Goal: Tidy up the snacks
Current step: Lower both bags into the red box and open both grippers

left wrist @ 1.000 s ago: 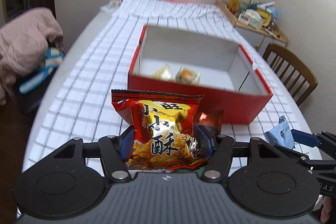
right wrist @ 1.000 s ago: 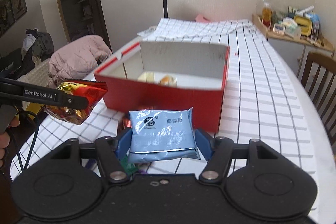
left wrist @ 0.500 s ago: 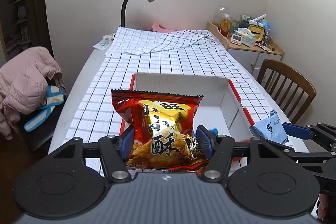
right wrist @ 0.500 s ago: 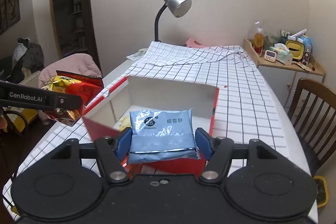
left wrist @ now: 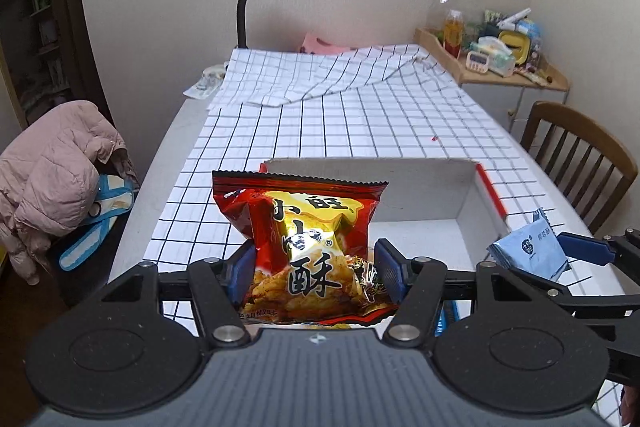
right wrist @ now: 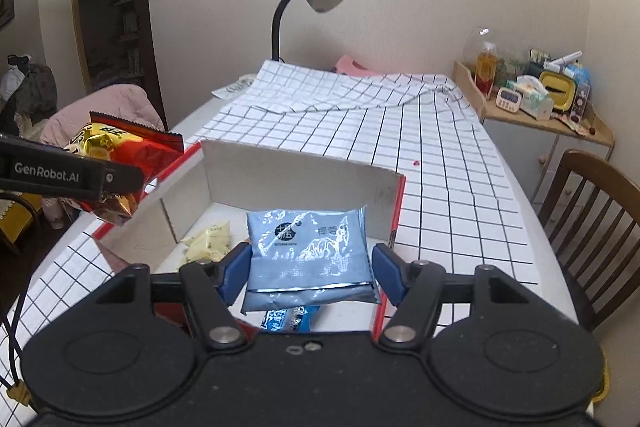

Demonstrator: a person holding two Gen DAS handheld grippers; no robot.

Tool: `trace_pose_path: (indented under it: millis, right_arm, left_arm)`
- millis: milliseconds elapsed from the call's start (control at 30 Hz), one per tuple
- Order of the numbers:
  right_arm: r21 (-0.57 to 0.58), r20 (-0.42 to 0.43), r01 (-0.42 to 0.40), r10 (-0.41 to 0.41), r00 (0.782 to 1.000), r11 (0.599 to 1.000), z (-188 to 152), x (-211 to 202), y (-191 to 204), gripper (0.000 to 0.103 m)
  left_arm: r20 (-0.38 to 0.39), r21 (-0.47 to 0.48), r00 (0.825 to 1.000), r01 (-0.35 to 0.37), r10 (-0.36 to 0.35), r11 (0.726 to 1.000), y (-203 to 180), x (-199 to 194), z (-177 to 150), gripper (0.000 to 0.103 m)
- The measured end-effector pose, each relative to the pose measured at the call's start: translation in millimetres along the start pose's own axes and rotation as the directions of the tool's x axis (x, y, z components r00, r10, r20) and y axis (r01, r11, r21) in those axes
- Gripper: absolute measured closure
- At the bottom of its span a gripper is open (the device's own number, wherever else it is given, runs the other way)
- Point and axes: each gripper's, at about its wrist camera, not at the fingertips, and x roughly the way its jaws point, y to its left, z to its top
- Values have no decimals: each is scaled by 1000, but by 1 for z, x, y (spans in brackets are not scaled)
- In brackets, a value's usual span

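- Where the red cardboard box (right wrist: 304, 183) sits on the tabletop (left wrist: 360, 131), held above it:
- left hand-held gripper (left wrist: 316, 269) clamping red crisp packet (left wrist: 308, 239)
- right hand-held gripper (right wrist: 310, 269) clamping pale-blue snack pouch (right wrist: 308, 251)
- inside, seemingly yellow wrapped sweets (right wrist: 208, 241)

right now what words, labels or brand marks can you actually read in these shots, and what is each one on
"GenRobot.AI": white print on the black finger of the left gripper, seen from the right wrist.
"小旺", "酥" and an "®": on the red and gold crinkly snack bag held in the left jaws.
Dark round logo and a few characters on the pale blue foil packet in the right gripper: too blurred to read.
Small print along the red bag's bottom edge: too small.
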Motion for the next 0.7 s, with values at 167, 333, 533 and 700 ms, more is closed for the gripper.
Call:
trace_pose_path:
  millis: [167,333,533,700]
  right_arm:
    - [-9,-43,8,-8,999,1000,1,26,1,37]
    - [-22,-93,18,-20,996,1000,0,54,3,37]
    - [-49,-133,14,-21,991,999,-4,75,11,37]
    - [-61,-154,7,-17,988,998,-6,84,16,37]
  left_arm:
    - [-46,11,999,-15,15,1000,-1,30,3,40]
    - [-89,35,996,-28,31,999,-5,58,2,40]
    - [-141,68,989,-34,43,997,-11,86,-2,40]
    - [-179,79,983,-32,46,996,-12,102,-9,40]
